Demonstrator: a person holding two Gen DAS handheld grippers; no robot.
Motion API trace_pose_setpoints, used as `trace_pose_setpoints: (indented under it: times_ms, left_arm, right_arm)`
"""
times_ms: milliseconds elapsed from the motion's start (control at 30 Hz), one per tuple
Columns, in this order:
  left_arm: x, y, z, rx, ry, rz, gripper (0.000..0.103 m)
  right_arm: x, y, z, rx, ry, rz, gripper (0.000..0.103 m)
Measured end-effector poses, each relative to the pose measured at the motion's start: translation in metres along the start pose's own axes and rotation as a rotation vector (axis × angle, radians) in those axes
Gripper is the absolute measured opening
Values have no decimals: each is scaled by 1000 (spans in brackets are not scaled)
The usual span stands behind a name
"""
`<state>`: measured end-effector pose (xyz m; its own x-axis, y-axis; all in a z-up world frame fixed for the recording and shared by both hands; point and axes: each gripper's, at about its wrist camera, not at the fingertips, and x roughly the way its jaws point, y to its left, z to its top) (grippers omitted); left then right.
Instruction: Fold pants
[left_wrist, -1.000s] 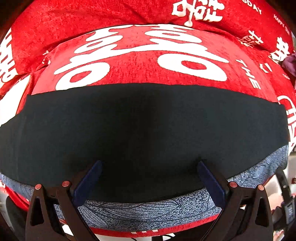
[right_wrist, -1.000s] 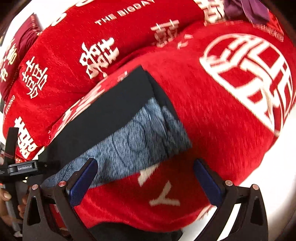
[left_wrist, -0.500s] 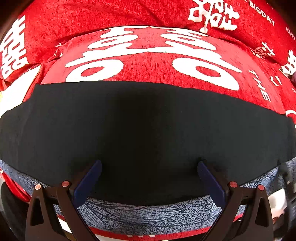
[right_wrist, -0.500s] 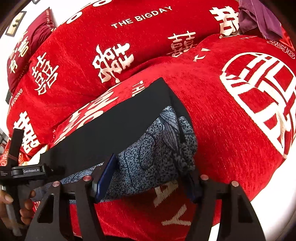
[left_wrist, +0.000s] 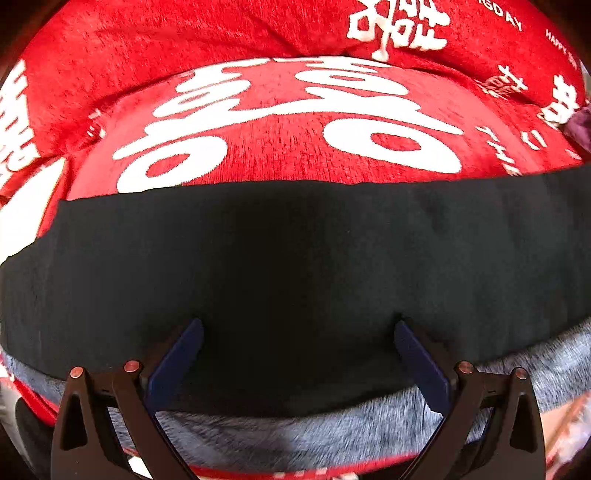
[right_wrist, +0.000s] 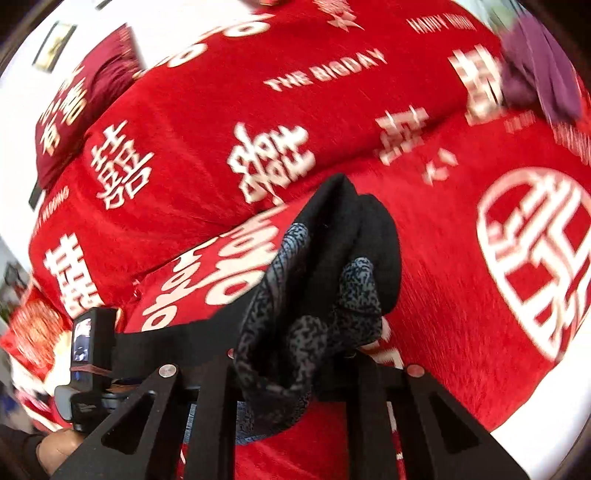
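Note:
The pants (left_wrist: 295, 258) are black with a grey-blue leaf-patterned inner side, lying in a long band across the red bed. My left gripper (left_wrist: 295, 354) is open, its blue pads (left_wrist: 177, 354) resting over the black cloth near its front edge. My right gripper (right_wrist: 291, 369) is shut on the right end of the pants (right_wrist: 314, 295) and holds the bunched cloth lifted off the bed, black outside and patterned inside. The left gripper's body with its camera (right_wrist: 88, 347) shows at the left of the right wrist view.
The red bedspread (left_wrist: 295, 122) with white characters covers the bed. A dark red pillow (right_wrist: 81, 107) lies at the far left and a purple cloth (right_wrist: 535, 70) at the far right. The bed's white edge (right_wrist: 546, 406) runs at the lower right.
My right gripper closed on the right end of the pants and lifted it, bunching the cloth. The left gripper stayed open over the black cloth, shifting only slightly.

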<state>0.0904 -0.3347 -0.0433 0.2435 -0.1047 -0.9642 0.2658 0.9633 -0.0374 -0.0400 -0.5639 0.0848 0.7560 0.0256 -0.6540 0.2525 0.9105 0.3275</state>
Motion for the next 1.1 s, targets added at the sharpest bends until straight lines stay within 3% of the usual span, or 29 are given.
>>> trace_pose_setpoints:
  times_ms: [200, 367, 567, 767, 833, 867, 933, 967, 1000, 1100]
  left_arm:
    - [-34, 86, 8, -113, -60, -111, 103]
    - [-43, 178, 1, -223, -80, -141, 103]
    - [-41, 280, -24, -358, -84, -119, 103]
    - [-28, 320, -41, -420, -59, -128, 103]
    - [-26, 319, -41, -414, -56, -141, 103]
    - [-24, 318, -41, -409, -55, -149, 103]
    - [-25, 314, -37, -404, -60, -167, 103]
    - [-28, 314, -35, -403, -64, -174, 103]
    - [-31, 312, -32, -402, -75, -182, 103]
    - [-42, 304, -24, -379, -102, -183, 103]
  right_arm:
    - [-10, 90, 11, -231, -24, -68, 18]
    - [5, 194, -14, -494, -42, -150, 18]
    - [57, 299, -84, -798, -8, -195, 18]
    - [118, 347, -174, -1050, 120, -208, 19]
    - [132, 350, -195, -1088, 190, -224, 27]
    - [132, 352, -201, -1114, 168, -249, 30]
    - [122, 357, -203, -1135, 154, -231, 50]
    - [114, 359, -199, -1126, 149, -200, 78]
    - [103, 360, -195, -1114, 128, -172, 88]
    - [62, 358, -179, -1047, 79, -83, 88]
